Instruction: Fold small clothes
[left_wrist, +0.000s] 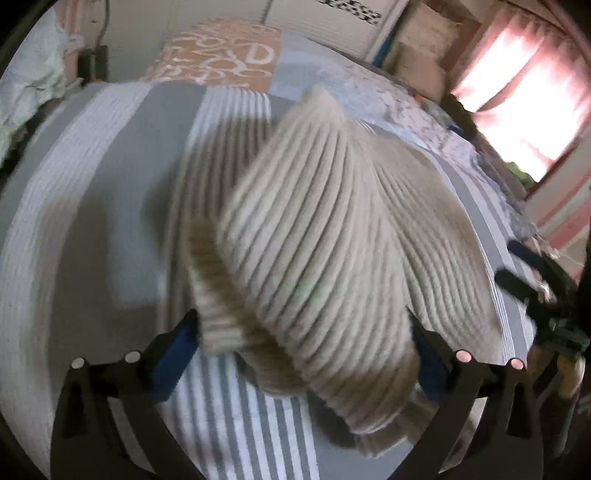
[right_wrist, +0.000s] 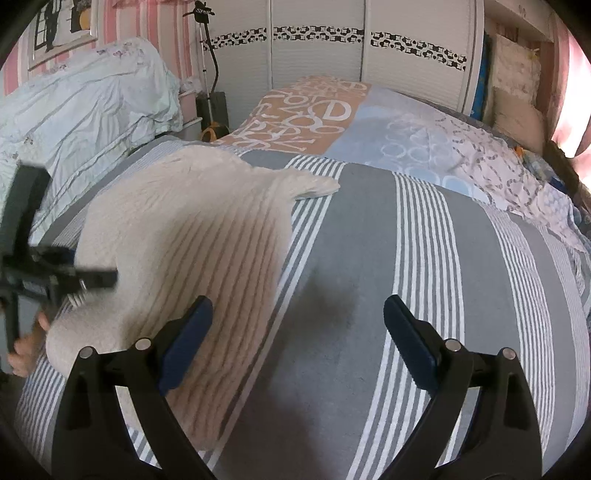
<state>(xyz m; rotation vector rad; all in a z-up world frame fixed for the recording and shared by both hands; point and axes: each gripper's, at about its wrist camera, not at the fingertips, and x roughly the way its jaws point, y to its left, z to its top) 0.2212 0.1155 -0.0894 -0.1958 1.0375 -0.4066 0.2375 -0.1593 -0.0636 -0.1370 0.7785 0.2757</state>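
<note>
A cream ribbed knit garment (left_wrist: 314, 240) lies spread on the grey-and-white striped bedspread (left_wrist: 92, 221), blurred in the left wrist view. My left gripper (left_wrist: 304, 339) is open, its blue-padded fingers (left_wrist: 177, 347) wide apart on either side of the garment's near fold. In the right wrist view the same garment (right_wrist: 192, 229) lies to the left, one sleeve tip pointing right. My right gripper (right_wrist: 297, 332) is open over bare bedspread (right_wrist: 369, 258); its left finger overlaps the garment's edge. The left gripper (right_wrist: 92, 275) shows at that view's left edge, with a hand below it.
A pale blue rumpled duvet (right_wrist: 92, 96) is heaped at the far left. An orange lettered blanket (right_wrist: 310, 110) and light patterned sheets (right_wrist: 480, 158) cover the far bed. White wardrobe doors (right_wrist: 317, 55) stand behind. A pink-curtained window (left_wrist: 524, 92) is on the right.
</note>
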